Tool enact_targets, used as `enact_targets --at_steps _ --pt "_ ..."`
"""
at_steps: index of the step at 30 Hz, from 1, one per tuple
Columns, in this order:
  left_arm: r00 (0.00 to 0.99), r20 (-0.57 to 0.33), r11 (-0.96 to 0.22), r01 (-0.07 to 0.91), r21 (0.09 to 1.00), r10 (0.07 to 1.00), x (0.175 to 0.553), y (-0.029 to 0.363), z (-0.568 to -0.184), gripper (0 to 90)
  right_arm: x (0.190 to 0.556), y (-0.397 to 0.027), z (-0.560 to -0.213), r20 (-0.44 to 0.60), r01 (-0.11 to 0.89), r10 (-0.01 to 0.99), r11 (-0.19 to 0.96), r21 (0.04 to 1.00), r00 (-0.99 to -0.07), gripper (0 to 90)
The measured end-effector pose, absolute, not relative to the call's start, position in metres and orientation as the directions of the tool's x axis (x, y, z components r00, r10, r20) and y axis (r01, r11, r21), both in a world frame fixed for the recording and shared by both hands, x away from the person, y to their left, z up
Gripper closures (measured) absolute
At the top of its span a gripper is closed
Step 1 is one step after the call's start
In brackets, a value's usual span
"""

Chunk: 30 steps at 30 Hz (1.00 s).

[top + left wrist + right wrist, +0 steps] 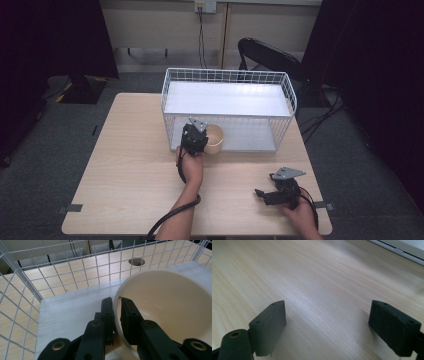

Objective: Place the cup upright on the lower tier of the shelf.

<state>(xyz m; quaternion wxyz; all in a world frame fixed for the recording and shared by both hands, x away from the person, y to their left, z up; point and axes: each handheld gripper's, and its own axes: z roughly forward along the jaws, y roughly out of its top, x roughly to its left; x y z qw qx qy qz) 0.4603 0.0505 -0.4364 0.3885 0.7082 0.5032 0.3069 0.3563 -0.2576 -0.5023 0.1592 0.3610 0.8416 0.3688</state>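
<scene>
A cream bowl (215,138) sits at the front left of the white wire rack's (228,75) lower shelf. My left gripper (195,136) is shut on the bowl's near rim. In the left gripper view the bowl (170,312) has its thin wall pinched between the two black jaws of the left gripper (116,305), one jaw outside and one inside. My right gripper (261,193) rests low over the table near the front right edge, pointing left. In the right gripper view the right gripper (328,317) is open, with bare wood between its jaws.
The wire rack stands at the back middle of the wooden table (130,165) and has a white upper shelf (227,98) over the lower one. A black chair (270,57) stands behind the rack. Cables trail from both grippers toward the table's front edge.
</scene>
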Motion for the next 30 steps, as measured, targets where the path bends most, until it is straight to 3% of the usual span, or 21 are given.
enact_targets --at_steps 9,19,24,30 --pt "0.313 0.031 -0.182 0.466 0.866 0.949 0.464 0.052 -0.436 80.1 0.356 -0.257 -0.502 -0.002 0.49 0.725 0.466 0.737 -0.688 13.8" --pt "0.335 0.02 -0.182 0.46 0.869 0.942 0.464 0.055 -0.431 70.0 0.356 -0.257 -0.502 -0.002 0.49 0.726 0.466 0.737 -0.688 13.8" --pt "0.345 -0.002 -0.164 0.451 0.878 0.939 0.462 0.055 -0.429 63.6 0.356 -0.257 -0.502 -0.003 0.49 0.726 0.467 0.736 -0.688 13.8" --pt "0.379 -0.011 -0.168 0.437 0.883 0.926 0.457 0.056 -0.419 48.5 0.356 -0.257 -0.502 -0.002 0.49 0.726 0.466 0.737 -0.688 13.8"
